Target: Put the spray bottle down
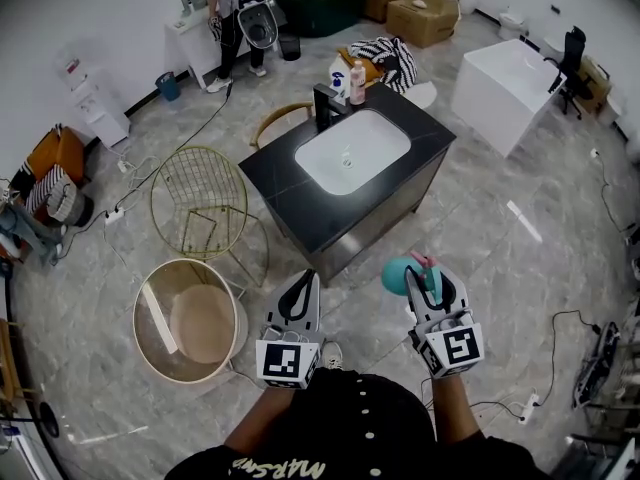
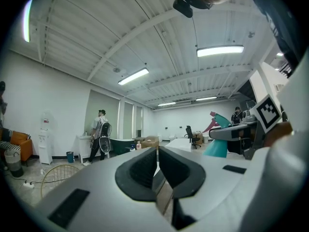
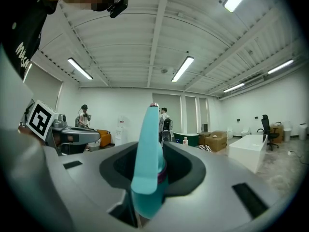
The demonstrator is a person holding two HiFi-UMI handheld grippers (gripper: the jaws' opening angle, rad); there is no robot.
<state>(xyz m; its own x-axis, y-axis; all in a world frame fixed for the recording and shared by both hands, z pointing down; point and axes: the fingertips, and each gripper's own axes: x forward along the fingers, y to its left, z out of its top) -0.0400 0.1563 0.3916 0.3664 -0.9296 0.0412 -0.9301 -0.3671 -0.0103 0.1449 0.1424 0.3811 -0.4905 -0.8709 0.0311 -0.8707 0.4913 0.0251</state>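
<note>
Nearest the lens, the person's black buttoned top (image 1: 350,428) fills the bottom edge of the head view, and just beyond it the two hand-held tools are carried level. The right gripper (image 1: 428,286) is clamped on the teal plastic spray bottle with a pink trigger (image 1: 400,276). The bottle is held about the neck and upright, with its body hanging below the jaws, clear of any surface. The left gripper (image 1: 303,283) is drawn together with nothing between its jaws.

The black stone vanity counter (image 1: 285,193) ahead is judged the likeliest resting place. The base should be brought flat onto a bare stretch of the top, and the jaws eased apart only once the weight is borne.

The white oval basin (image 1: 350,153) takes up the middle, so the strip between basin and counter edge is narrow; the near left corner looks roomier. The black tap (image 1: 325,108) and small bottles (image 1: 352,78) crowd the far end.

Open grey tiled floor (image 1: 480,258) lies to the right of the approach. The gold wire chair (image 1: 200,203) and round beige tub (image 1: 190,318) stand to the left, and what seem to be cables trail beside the chair.
</note>
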